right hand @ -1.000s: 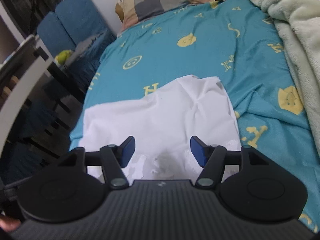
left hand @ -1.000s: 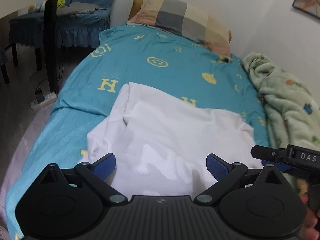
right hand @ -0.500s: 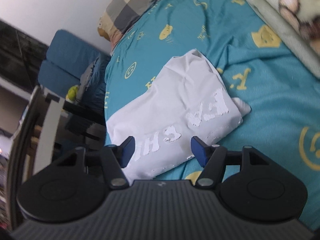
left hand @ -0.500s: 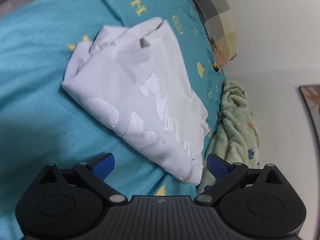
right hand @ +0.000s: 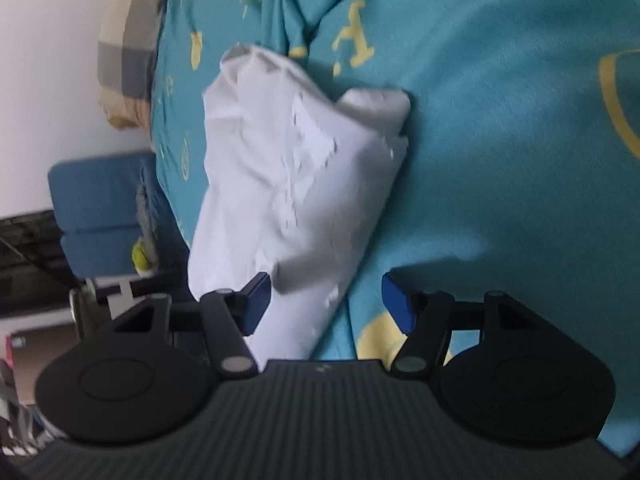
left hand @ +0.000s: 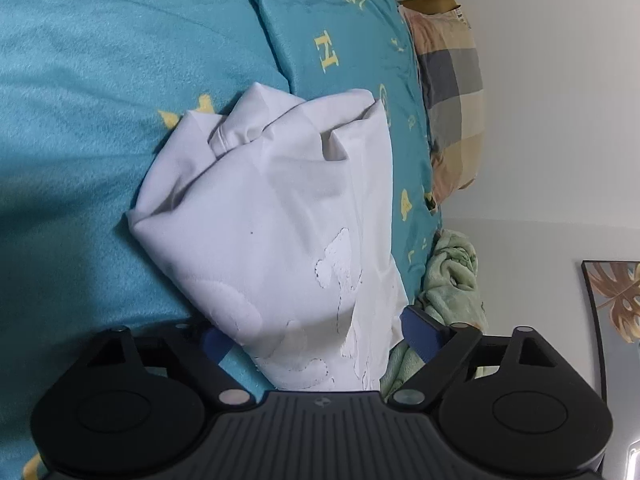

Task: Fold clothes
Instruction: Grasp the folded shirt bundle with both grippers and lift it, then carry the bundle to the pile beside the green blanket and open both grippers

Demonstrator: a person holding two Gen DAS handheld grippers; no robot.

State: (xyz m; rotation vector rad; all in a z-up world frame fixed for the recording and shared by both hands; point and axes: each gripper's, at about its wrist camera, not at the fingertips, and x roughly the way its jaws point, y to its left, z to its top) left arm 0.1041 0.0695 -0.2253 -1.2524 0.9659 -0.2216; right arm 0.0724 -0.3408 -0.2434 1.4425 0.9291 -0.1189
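A white T-shirt (left hand: 280,232) with pale printed letters lies folded on the teal bedsheet (left hand: 80,120). My left gripper (left hand: 316,340) is open, its blue-padded fingers on either side of the shirt's near edge, which reaches in between them. In the right wrist view the shirt (right hand: 292,176) lies on the same sheet (right hand: 500,160). My right gripper (right hand: 326,300) is open, the shirt's near corner lying between its fingers, closer to the left one. Both views are rolled sideways.
A checked pillow (left hand: 452,92) lies at the head of the bed by the white wall. A green fleece blanket (left hand: 452,280) is bunched beside the shirt. A blue covered chair (right hand: 100,216) stands beside the bed. A framed picture (left hand: 612,304) hangs on the wall.
Both grippers have rolled sideways and come down close to the shirt. The shirt's near edge now lies between the fingers of each. Both jaws have stayed open.
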